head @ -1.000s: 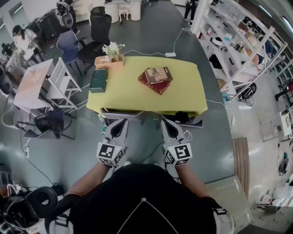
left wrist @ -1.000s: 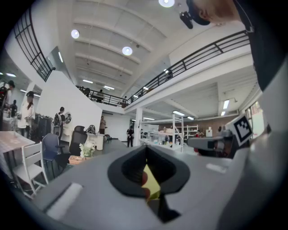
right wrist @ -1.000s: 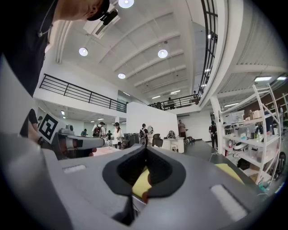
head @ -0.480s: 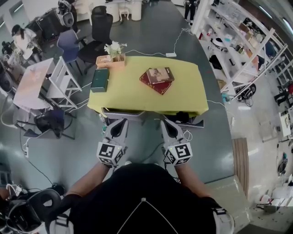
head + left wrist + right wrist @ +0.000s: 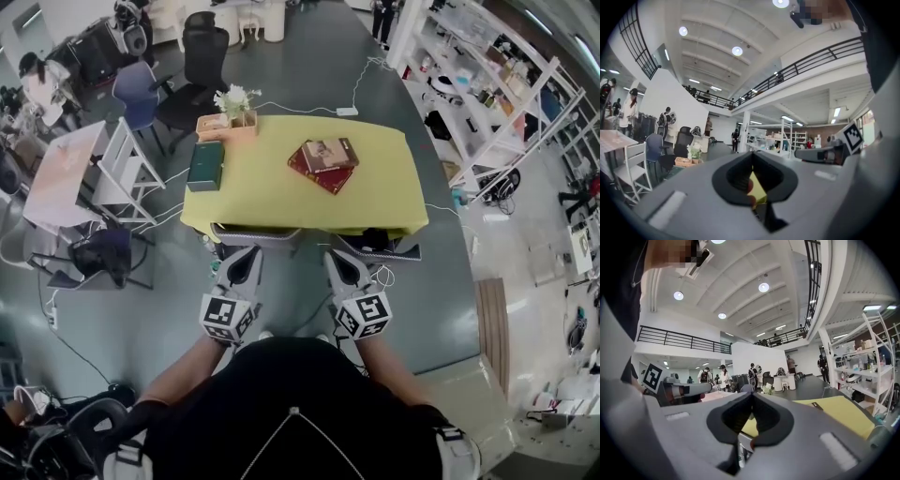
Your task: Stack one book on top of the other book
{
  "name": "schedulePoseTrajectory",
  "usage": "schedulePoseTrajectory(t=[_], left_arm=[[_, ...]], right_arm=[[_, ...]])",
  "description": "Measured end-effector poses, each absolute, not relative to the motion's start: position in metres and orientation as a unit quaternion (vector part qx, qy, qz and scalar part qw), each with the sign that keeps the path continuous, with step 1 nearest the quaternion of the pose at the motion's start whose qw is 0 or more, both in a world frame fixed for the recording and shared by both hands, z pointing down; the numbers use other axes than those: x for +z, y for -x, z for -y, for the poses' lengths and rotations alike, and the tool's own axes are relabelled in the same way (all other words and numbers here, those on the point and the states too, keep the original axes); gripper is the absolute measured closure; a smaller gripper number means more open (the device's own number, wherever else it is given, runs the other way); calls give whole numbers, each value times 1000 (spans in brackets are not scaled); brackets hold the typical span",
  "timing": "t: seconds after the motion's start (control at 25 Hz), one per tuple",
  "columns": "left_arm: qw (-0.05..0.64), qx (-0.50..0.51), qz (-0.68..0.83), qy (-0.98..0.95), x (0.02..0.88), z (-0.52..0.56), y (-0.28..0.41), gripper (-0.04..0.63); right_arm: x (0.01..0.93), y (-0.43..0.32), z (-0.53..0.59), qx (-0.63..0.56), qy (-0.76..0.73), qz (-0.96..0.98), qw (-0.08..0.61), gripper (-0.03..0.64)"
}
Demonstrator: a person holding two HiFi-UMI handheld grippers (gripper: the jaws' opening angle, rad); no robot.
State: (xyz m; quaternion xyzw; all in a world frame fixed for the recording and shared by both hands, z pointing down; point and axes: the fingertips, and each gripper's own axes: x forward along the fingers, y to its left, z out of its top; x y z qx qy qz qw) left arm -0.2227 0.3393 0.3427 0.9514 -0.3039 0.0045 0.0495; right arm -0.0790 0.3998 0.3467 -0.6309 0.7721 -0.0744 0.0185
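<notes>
A brown book (image 5: 329, 152) lies on top of a red book (image 5: 313, 172) on the yellow-covered table (image 5: 375, 202), right of its middle. Both grippers are held side by side in front of the table's near edge, well short of the books. My left gripper (image 5: 247, 253) is shut with nothing in it, and so is my right gripper (image 5: 334, 256). In the left gripper view the jaws (image 5: 751, 157) meet at the tip, with a sliver of yellow cloth behind. The right gripper view shows its jaws (image 5: 751, 397) closed and the yellow table (image 5: 841, 412) ahead to the right.
A dark green book (image 5: 204, 165) lies at the table's left edge. A wooden box with white flowers (image 5: 228, 120) stands at the far left corner. Office chairs (image 5: 192, 66) and a white folding table (image 5: 66, 173) stand to the left, shelving (image 5: 487, 84) to the right. Cables cross the floor.
Both grippers have drifted slightly down in the head view, still shut and side by side. The books have not moved.
</notes>
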Motion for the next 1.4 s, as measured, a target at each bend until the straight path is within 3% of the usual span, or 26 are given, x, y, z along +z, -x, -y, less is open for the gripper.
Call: schedulePoseTrajectory(t=[0.32,0.4,0.76,1.12,1.4], left_arm=[[71,8,296,-953,356,-323,251,586],[77,8,294,-953,361,-319,258,587],[94,17,285,-954,386,-312,274,586],[114,38,272,-955,402,-279,246,586],[115,59,278,-952,411,-223,195,561]], right_arm=[[359,114,-386,-93,628,-772,11,609],[362,129,-383,-95,621,-778,7,571],[378,155,-377,-107,615,-781,-21,554],[382,118,-346,-106,628,-770,-23,552],[393,49,-281,-112,633,-766,-12,552]])
